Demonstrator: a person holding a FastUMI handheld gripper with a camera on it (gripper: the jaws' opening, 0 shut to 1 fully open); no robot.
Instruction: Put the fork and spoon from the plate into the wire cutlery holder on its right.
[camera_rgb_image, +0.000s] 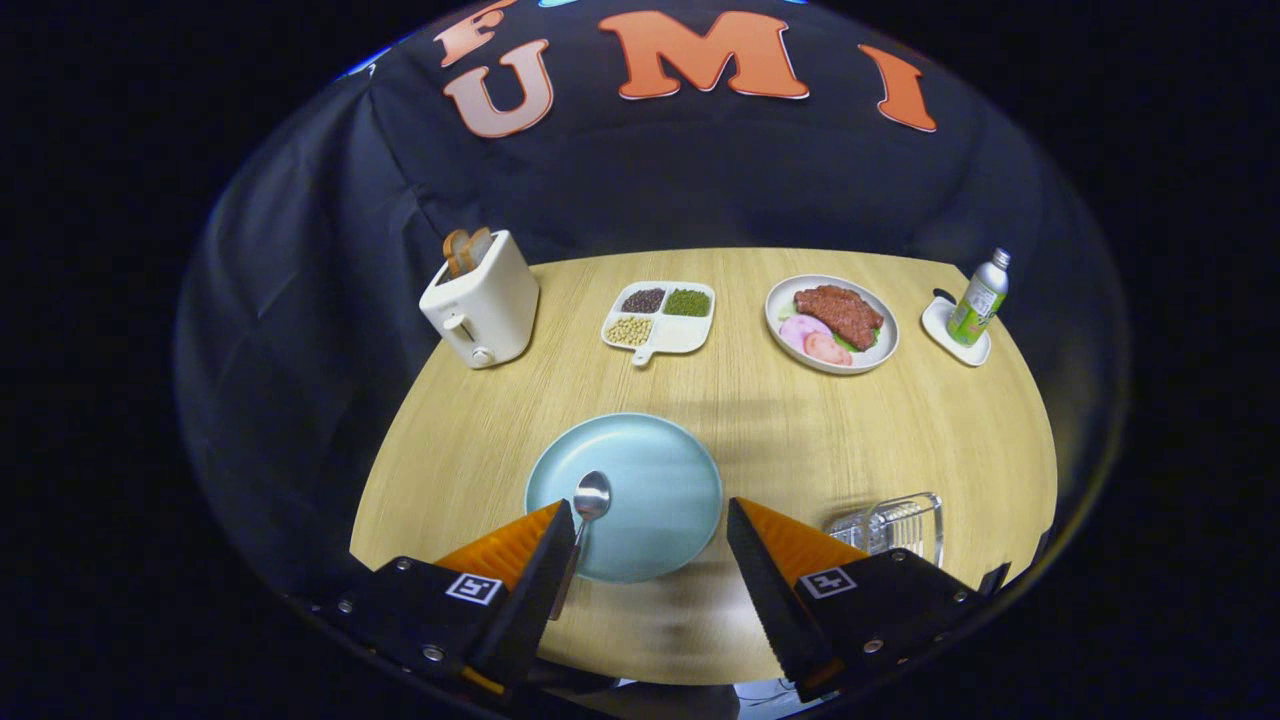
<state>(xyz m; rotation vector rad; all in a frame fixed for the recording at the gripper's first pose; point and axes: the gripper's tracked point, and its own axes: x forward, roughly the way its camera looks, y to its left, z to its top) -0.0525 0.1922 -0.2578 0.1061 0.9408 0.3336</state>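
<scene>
A light blue plate (650, 480) lies on the wooden table just ahead of my fingers. A metal spoon (588, 500) rests on the plate's left part, its bowl pointing away and its handle running back beside my left finger (535, 560). I see no fork on the plate. The wire cutlery holder (893, 525) stands to the right of the plate, just beyond my right finger (770, 560); what it holds I cannot tell. My gripper (650, 520) hovers open above the plate's near edge, with nothing between its fingers.
Along the table's far side stand a cream toaster (483, 300) with bread in it, a divided dish of beans (660, 317), a plate of meat (832, 322) and a green bottle (978, 300) on a white coaster. The table's curved near edge lies under my fingers.
</scene>
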